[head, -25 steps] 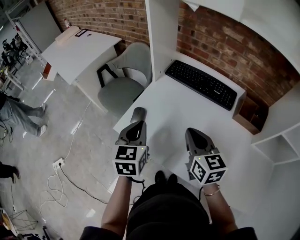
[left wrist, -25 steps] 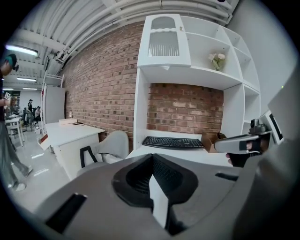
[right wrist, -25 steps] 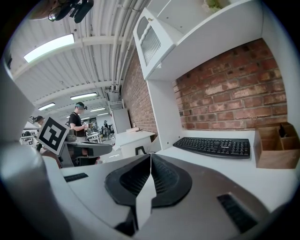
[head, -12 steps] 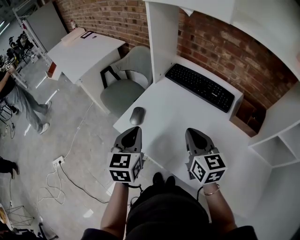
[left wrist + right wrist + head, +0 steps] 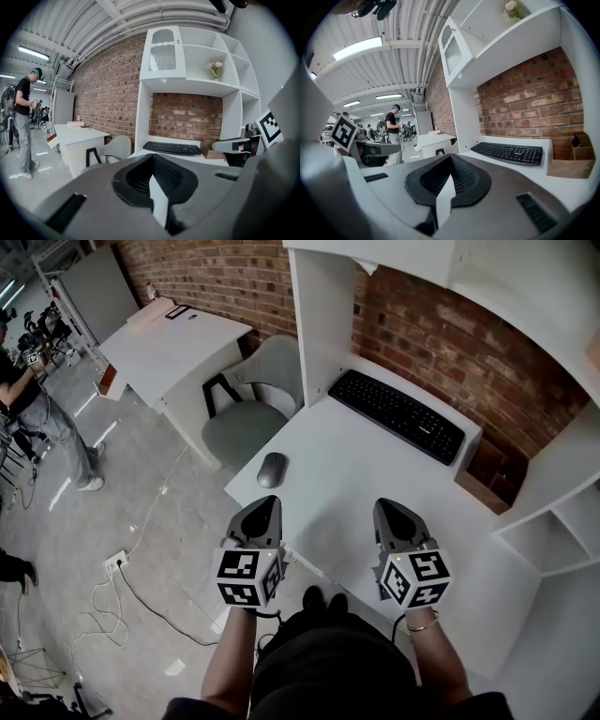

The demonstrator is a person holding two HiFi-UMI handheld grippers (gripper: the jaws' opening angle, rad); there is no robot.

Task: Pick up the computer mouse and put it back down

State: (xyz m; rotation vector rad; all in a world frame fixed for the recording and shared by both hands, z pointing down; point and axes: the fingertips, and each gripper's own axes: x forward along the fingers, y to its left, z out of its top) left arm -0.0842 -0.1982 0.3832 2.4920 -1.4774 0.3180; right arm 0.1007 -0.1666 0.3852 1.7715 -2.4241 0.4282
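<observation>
On my screens:
- Computer mouse [image 5: 272,470]: grey, lying on the white table [image 5: 356,474] near its left edge, nothing touching it.
- Left gripper [image 5: 265,510]: jaws closed together, empty, hovering just short of the mouse and apart from it.
- Right gripper [image 5: 389,514]: jaws closed, empty, above the table's near side.
- Black keyboard [image 5: 398,413]: at the table's far side.
</observation>
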